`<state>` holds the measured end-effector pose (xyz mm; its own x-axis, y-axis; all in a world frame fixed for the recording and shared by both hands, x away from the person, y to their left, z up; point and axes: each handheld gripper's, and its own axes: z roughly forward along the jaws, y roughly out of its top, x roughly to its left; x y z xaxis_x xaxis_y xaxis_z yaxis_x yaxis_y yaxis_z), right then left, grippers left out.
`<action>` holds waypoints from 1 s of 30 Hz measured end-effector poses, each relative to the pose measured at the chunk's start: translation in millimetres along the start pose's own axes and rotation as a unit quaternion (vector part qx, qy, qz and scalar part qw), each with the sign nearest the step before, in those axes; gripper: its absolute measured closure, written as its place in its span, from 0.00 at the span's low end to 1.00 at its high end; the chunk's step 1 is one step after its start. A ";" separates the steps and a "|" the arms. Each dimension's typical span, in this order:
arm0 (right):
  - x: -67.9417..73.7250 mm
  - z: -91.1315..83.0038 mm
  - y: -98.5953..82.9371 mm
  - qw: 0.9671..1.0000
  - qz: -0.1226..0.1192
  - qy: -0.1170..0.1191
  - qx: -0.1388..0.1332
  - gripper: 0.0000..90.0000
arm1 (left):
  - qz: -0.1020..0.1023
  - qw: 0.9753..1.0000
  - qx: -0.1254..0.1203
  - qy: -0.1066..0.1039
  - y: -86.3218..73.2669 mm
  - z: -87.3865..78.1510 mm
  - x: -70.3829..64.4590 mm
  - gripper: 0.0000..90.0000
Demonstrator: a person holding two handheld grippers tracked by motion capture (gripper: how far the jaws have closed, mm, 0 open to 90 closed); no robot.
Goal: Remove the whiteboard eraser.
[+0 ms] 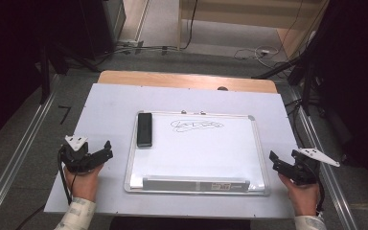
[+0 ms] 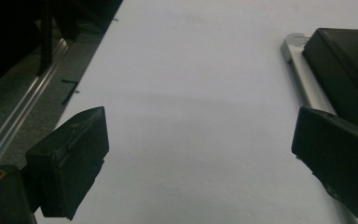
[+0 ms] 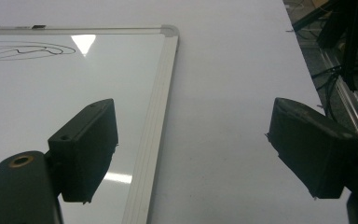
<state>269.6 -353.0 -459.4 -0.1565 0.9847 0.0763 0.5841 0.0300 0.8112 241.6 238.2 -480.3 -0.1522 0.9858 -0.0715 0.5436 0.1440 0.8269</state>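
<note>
High view: your left gripper [image 1: 106,152] and right gripper [image 1: 274,159] rest on the desk [image 1: 110,103] either side of a whiteboard [image 1: 201,148], both sets of jaws spread wide and holding nothing. The black eraser [image 1: 144,129] lies flat on the board's left part, lengthwise along the frame, just beside the scribble [image 1: 196,125] drawn near the top edge. In the left gripper view the eraser [image 2: 345,70] sits close ahead of your right-hand jaw, over the board's metal rim [image 2: 303,84].

The eraser looks like a light, rigid plastic block with a soft felt underside; it should be easy to lift and unlikely to break. Its long, straight sides offer the best hold: close across the narrow width near the middle, so it stays level when pressed down. The smooth shell may slip if you pinch only a corner. The board itself is slick and unclamped, so judging by its free lie, it could slide under a firm wipe.
</note>
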 end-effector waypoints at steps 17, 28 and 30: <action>-2.1 -2.5 -1.7 1.000 0.003 -0.001 0.001 0.16 | 0.013 0.998 0.018 -0.056 23.5 24.7 -54.4 0.04; 0.7 1.6 -0.3 1.000 0.000 0.003 0.005 0.16 | 0.042 0.996 0.043 -0.073 45.2 64.6 -102.1 0.05; 0.8 1.7 -0.2 1.000 -0.001 0.005 0.004 0.16 | 0.047 0.996 0.045 -0.064 50.9 70.9 -106.5 0.08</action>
<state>270.7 -351.9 -460.5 -0.1643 0.9831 0.0807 0.5909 0.0326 0.8061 344.0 146.7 -470.2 0.0051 0.9974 -0.0715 0.6236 0.0527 0.7800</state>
